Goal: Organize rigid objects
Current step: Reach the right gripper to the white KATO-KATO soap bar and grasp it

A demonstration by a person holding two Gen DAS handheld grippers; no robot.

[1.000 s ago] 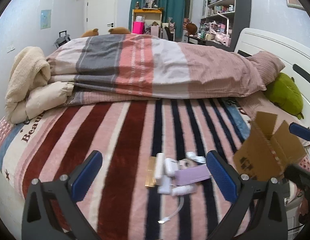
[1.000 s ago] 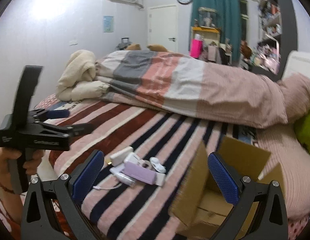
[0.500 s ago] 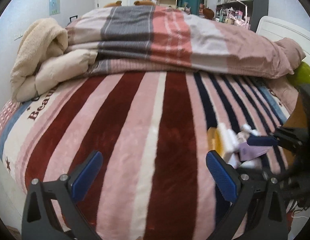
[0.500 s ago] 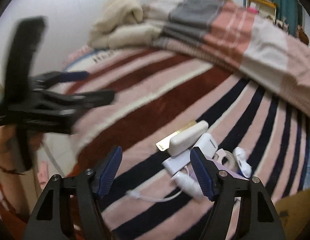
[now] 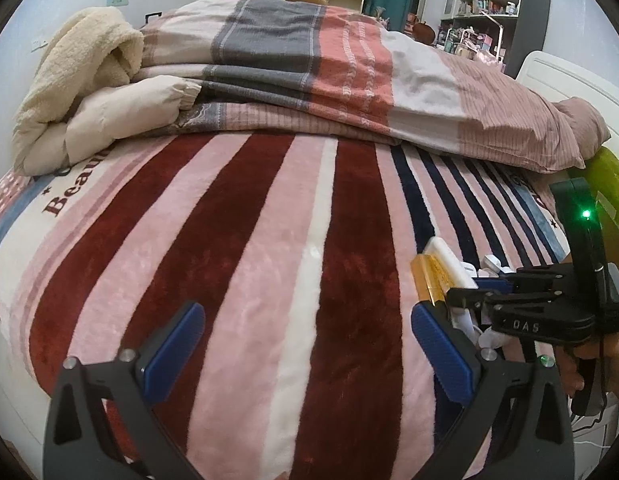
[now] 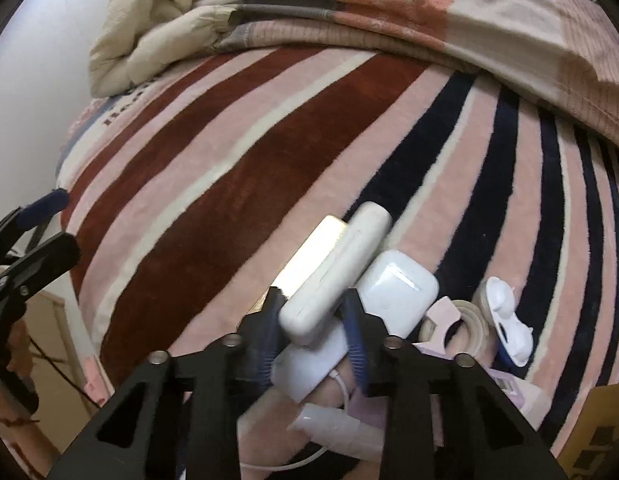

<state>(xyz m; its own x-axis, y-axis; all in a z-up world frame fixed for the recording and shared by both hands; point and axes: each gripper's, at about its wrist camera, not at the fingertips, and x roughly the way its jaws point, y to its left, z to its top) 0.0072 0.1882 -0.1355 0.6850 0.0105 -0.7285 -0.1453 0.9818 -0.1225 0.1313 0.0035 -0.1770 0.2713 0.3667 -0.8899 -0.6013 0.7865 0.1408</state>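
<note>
Striped blanket [image 6: 237, 184] holds one white case [image 6: 333, 276], right gripper [image 6: 313, 320] jaws clamped on it; left gripper [image 5: 301, 344] jaws apart.

Left gripper [image 5: 305, 344] held low and level, blue-padded fingers [image 5: 173, 344] spread wide with nothing between them. Right gripper [image 6: 313, 320] tilted downward at near right, fingers [image 6: 355, 334] drawn close together and pressed against both sides of a long white case [image 6: 333, 276]. Seen in the left wrist view at far right with a green light lit, bare hand [image 5: 589, 364] wrapped around the handle.
</note>
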